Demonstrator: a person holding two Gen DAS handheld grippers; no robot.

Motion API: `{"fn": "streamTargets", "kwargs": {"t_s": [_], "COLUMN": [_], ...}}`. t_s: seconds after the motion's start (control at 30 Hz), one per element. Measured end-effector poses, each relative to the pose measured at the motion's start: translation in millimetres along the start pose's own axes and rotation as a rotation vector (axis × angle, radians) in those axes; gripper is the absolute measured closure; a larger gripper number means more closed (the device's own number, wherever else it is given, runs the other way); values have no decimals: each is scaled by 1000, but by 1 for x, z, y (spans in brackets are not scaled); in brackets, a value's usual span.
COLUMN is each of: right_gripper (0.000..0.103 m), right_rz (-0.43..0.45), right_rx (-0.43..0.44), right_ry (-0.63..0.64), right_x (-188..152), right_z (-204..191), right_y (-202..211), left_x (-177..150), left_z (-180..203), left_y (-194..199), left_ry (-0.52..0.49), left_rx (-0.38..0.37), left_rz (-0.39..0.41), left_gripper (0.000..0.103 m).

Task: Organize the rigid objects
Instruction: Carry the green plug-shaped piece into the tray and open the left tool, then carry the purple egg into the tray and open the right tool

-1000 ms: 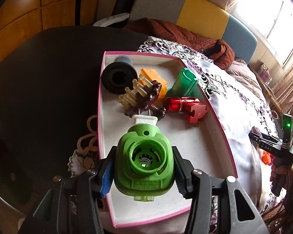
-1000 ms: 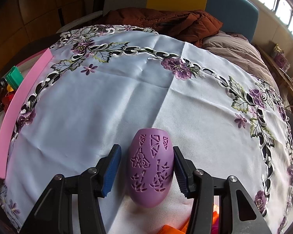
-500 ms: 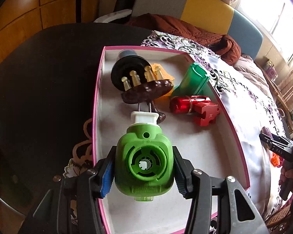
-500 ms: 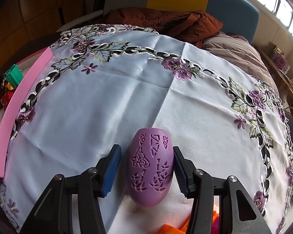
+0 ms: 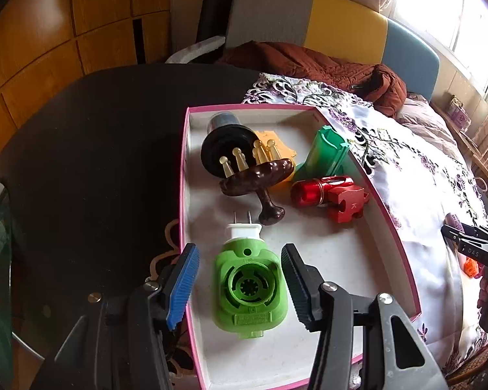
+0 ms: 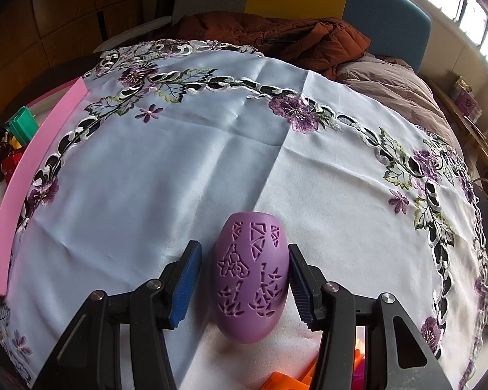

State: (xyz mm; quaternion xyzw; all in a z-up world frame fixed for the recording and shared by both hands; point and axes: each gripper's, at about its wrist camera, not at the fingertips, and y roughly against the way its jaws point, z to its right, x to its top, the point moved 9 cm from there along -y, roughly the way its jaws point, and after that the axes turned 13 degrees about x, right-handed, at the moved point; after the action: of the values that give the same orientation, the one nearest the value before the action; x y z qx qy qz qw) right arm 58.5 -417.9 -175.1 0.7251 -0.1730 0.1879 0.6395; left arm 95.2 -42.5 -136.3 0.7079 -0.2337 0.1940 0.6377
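Left wrist view, from left to right: a dark round table (image 5: 81,146), then a shallow white box with a pink rim (image 5: 183,175) sitting partly on an embroidered white tablecloth (image 5: 423,175). The left gripper (image 5: 239,248) pointed down into the box with its jaws spread. Between them, the green plug adapter (image 5: 249,287) lay flat on the box floor with its 2 prongs facing away. A clear gap showed at the left pad, while the right pad was just beside the adapter, so nothing was pinched.

Further back in the box, from left to right, were a black round part (image 5: 218,149), a brown wooden massager with pale pegs (image 5: 257,175), a yellow piece (image 5: 278,141), a green tube (image 5: 325,152) and a red metal piece (image 5: 328,193).

Right wrist view: the right gripper (image 6: 244,245) straddled a purple egg-shaped shell with cut-out patterns (image 6: 250,279), which rested on the cloth well apart from the box. The left pad stood clear of the shell and the right pad sat at its side, so the jaws were not clamped. Orange pieces (image 6: 283,383) lay at the bottom edge.

The adapter appeared to be already placed. The likely next move was to lift the left gripper straight out without nudging it, then close the right jaws evenly on the curved shell, which could slip.
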Motion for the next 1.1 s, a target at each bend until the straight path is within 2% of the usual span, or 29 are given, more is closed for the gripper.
{"fn": "streamTargets", "kwargs": {"t_s": [0.43, 0.93, 1.1], "right_gripper": [59, 58, 59], "right_rz": [-4, -27, -9], "right_rx": [-20, -29, 13], "right_ry": [1, -178, -180], "right_x": [-1, -6, -1], "right_z": [-5, -2, -21], "right_y": [1, 4, 8], "left_x": [5, 3, 2], "left_z": [-19, -27, -32], "left_y": [19, 27, 27], "left_ry": [40, 73, 86], "left_rx": [5, -23, -22], "left_rz": [50, 63, 63], "left_gripper": [50, 50, 50]}}
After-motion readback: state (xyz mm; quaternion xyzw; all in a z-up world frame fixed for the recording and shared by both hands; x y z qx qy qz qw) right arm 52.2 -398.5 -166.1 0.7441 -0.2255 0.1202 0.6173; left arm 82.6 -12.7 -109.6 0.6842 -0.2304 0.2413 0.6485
